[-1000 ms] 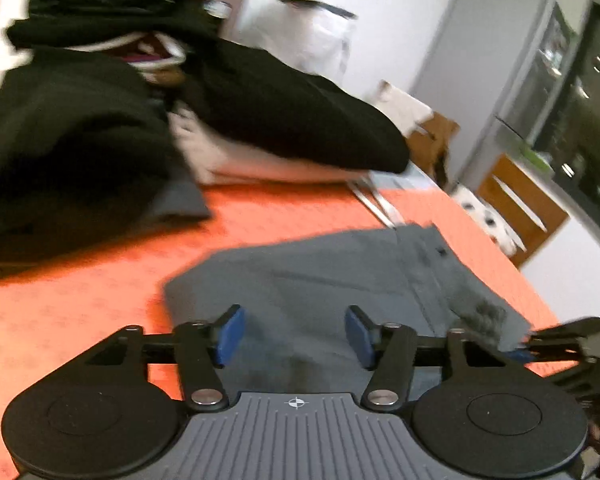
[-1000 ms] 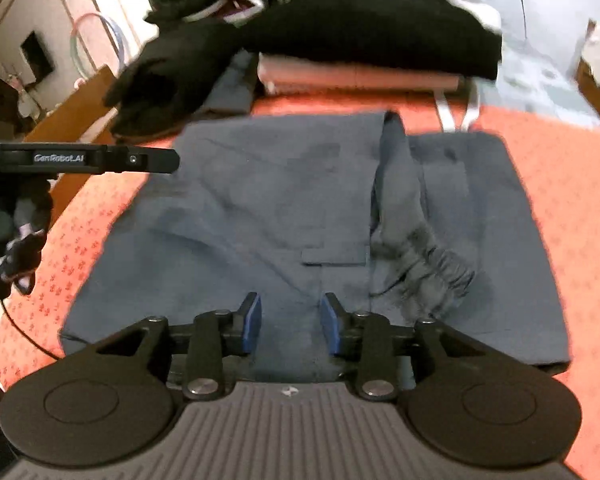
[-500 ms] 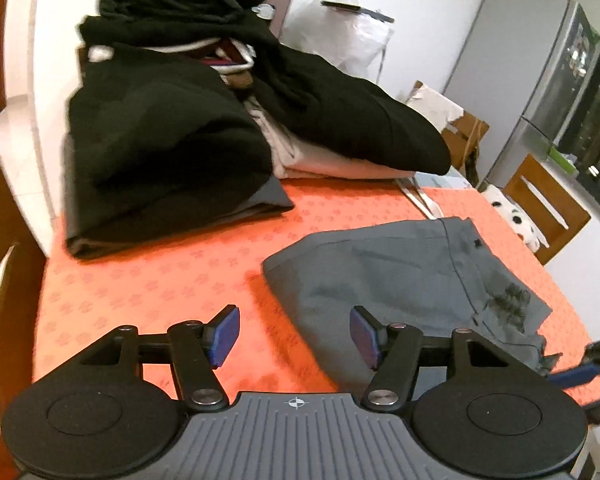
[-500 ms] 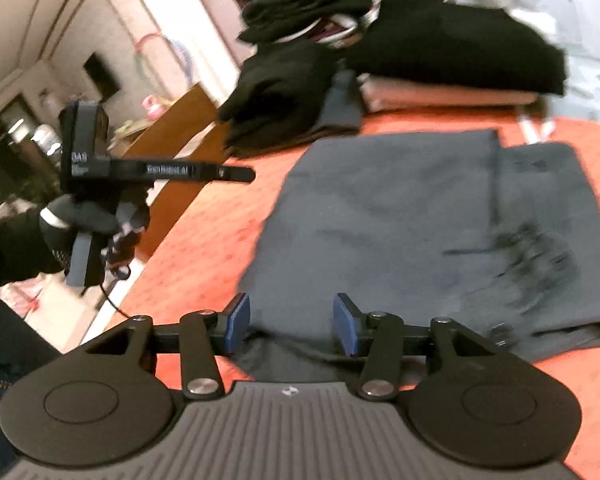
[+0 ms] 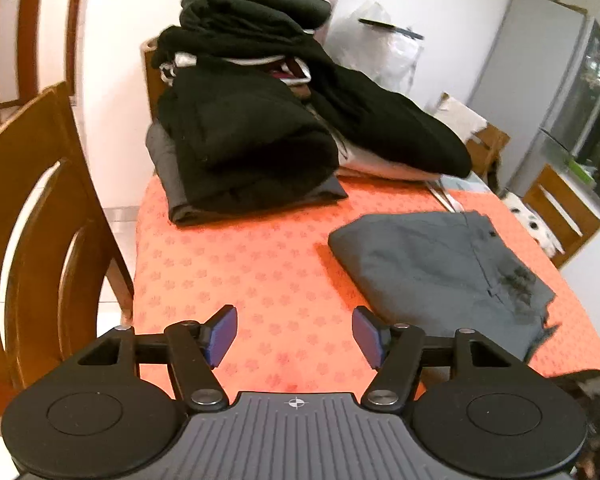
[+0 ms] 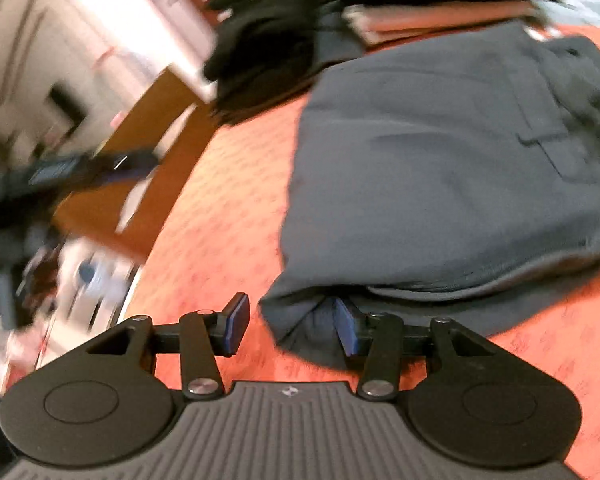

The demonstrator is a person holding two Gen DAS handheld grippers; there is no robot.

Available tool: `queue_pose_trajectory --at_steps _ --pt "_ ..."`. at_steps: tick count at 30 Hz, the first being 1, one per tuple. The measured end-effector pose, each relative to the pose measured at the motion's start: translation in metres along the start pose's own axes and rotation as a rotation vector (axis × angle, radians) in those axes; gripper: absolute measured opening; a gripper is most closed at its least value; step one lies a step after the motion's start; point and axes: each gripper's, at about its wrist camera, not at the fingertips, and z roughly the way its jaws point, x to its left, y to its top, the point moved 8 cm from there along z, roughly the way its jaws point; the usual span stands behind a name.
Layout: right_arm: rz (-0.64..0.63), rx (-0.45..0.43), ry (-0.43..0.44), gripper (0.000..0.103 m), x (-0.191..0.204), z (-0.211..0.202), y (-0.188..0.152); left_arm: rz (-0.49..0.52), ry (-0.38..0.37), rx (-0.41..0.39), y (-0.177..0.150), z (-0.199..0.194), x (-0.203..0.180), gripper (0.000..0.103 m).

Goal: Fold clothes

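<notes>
Left wrist view: one grey garment (image 5: 440,264) lies folded right of the left gripper (image 5: 294,334), whose jaws gape empty. One right gripper (image 6: 290,326) also stands parted, gripping nothing.

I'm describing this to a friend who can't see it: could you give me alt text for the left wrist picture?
A hand-held gripper with blue pads hangs open over an orange patterned tablecloth, holding nothing. Folded grey trousers lie to its right; a pile of black clothes sits at the far end, with a wooden chair at left.
</notes>
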Motion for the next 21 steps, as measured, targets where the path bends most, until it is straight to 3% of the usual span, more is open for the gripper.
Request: queue_pose_trajectory --at_steps 2,3,5,6,8,9,14,18,21 --pt "0.075 -0.076 -0.047 0.061 0.003 0.006 0.001 0.040 -0.024 0.014 -0.003 0.000 0.005 0.066" --pt "0.098 -0.123 -0.065 0.071 0.007 0.008 0.001 0.056 -0.040 0.016 -0.003 -0.001 0.007 0.066" --pt "0.121 -0.198 -0.120 0.074 0.014 0.013 -0.001 0.085 -0.065 0.016 -0.001 -0.002 0.010 0.066" --pt "0.126 -0.229 -0.150 0.068 0.017 0.014 -0.002 0.097 -0.079 0.015 0.001 -0.002 0.012 0.066" --pt "0.134 -0.258 -0.196 0.025 0.014 0.011 -0.005 0.119 -0.107 0.013 0.005 -0.002 0.013 0.066" --pt "0.142 -0.269 -0.202 0.015 0.012 0.007 -0.007 0.131 -0.119 0.013 0.007 -0.002 0.013 0.066" --pt "0.083 -0.297 -0.174 0.011 0.018 -0.033 -0.007 0.183 -0.206 0.018 0.014 0.001 0.003 0.066" --pt "-0.005 -0.217 -0.179 0.011 0.019 -0.072 -0.026 0.216 -0.325 0.041 0.011 0.004 -0.018 0.067" --pt "-0.031 -0.138 -0.208 0.011 0.006 -0.101 -0.060 0.232 -0.429 0.084 0.000 0.010 -0.038 0.069"
